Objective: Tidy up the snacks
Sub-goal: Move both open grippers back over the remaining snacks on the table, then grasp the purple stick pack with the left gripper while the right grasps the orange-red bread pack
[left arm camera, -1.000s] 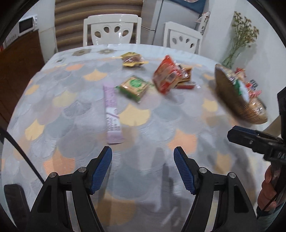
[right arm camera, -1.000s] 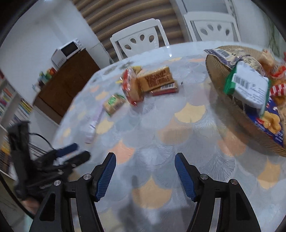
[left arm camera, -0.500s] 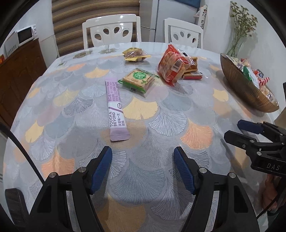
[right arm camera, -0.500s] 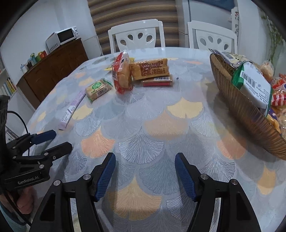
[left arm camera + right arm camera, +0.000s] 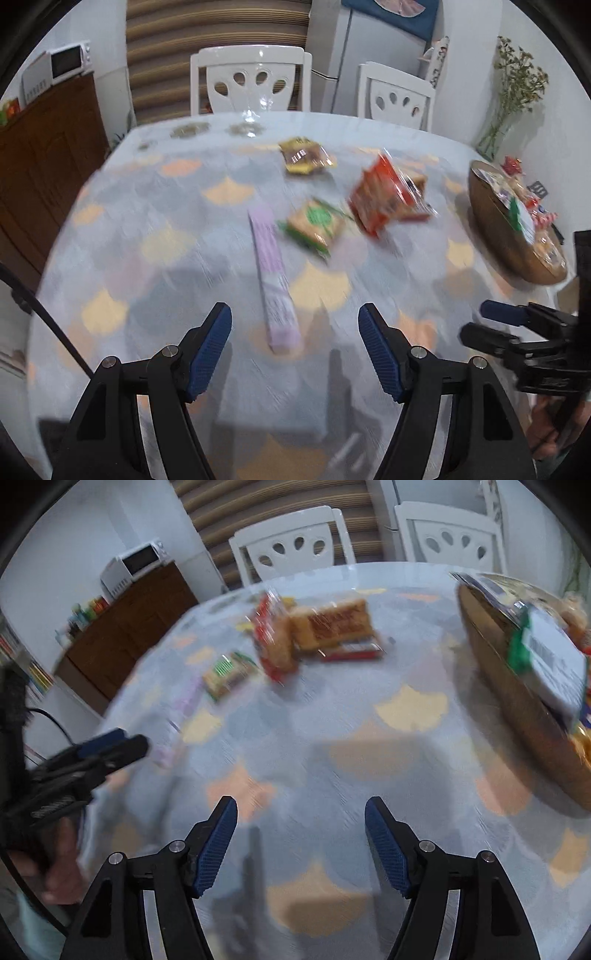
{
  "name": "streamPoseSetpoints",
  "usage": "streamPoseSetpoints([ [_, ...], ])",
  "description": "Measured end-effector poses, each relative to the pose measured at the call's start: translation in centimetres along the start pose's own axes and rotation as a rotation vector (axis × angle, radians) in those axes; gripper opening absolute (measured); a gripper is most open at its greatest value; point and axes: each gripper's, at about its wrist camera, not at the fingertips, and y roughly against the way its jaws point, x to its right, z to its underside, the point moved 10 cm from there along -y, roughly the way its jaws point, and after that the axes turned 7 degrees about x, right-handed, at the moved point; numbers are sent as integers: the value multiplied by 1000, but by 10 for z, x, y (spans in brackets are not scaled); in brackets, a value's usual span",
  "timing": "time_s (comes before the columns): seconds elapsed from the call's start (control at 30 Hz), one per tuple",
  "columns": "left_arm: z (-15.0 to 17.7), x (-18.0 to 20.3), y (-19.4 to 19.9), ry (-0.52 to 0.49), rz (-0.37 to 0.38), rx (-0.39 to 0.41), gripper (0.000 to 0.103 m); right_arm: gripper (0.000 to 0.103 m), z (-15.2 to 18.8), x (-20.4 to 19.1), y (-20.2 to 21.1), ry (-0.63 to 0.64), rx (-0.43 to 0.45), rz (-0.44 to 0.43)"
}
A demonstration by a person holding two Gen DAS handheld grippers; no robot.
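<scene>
Table: a round table (image 5: 166,280) under a scalloped pastel cloth carries loose snacks across its middle and far half.
Basket: a woven bowl (image 5: 524,716) at the right edge is already heaped with packets; judged the likely home for the rest.
Red bag: a tall orange-red bag (image 5: 380,199) of biscuits leans against a flat tan pack (image 5: 332,622); crinkly film, light, contents likely brittle, so pinch it across the body gently.
Purple stick: a long lilac sachet (image 5: 273,280) lies flat, nearest the left gripper; thin and slippery, best taken across its narrow width.
Green pack: a small green-labelled pack (image 5: 314,223) sits just beside the sachet's far end, close enough to be nudged.
Yellow pack: a small wrapped snack (image 5: 304,160) lies farther back, well apart.
Left gripper: the left gripper (image 5: 295,350) hovers above the cloth, fingers spread, nothing between them.
Right gripper: the right gripper (image 5: 301,842) is empty too, its jaws opening over bare cloth.
Obstacles: two white chairs (image 5: 255,83) stand behind; blur softens detail.
</scene>
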Motion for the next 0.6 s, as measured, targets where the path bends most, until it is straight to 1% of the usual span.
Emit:
streamPoseSetpoints([
  [0.03, -7, -3, -6, -13, -20, -4, 69, 70, -13, -5, 1, -14, 12, -22],
  [0.1, -14, -7, -16, -16, -31, -7, 69, 70, -34, -13, 0, -25, 39, -39],
  [0.2, -16, -12, -40, 15, -13, -32, 68, 70, -67, -17, -8, -24, 76, -11],
  [0.23, -15, -13, -46, 19, -15, -37, 66, 70, -76, -17, -13, -25, 87, -2],
  [0.27, -14, -16, -52, 18, -25, -45, 65, 70, -85, -17, -18, -30, 93, 5],
  [0.37, -12, -21, -64, 5, -61, -57, 65, 70, -104, -17, -38, -58, 90, 17],
  [0.47, -12, -24, -70, 16, -53, -61, 65, 68, -114, -14, -57, -66, 73, 45],
  [0.57, -12, -24, -72, 13, -53, -47, 65, 59, -113, -11, -79, -76, 33, 77],
  [0.6, -12, -24, -73, 7, -57, -46, 64, 52, -111, -11, -82, -80, 24, 76],
])
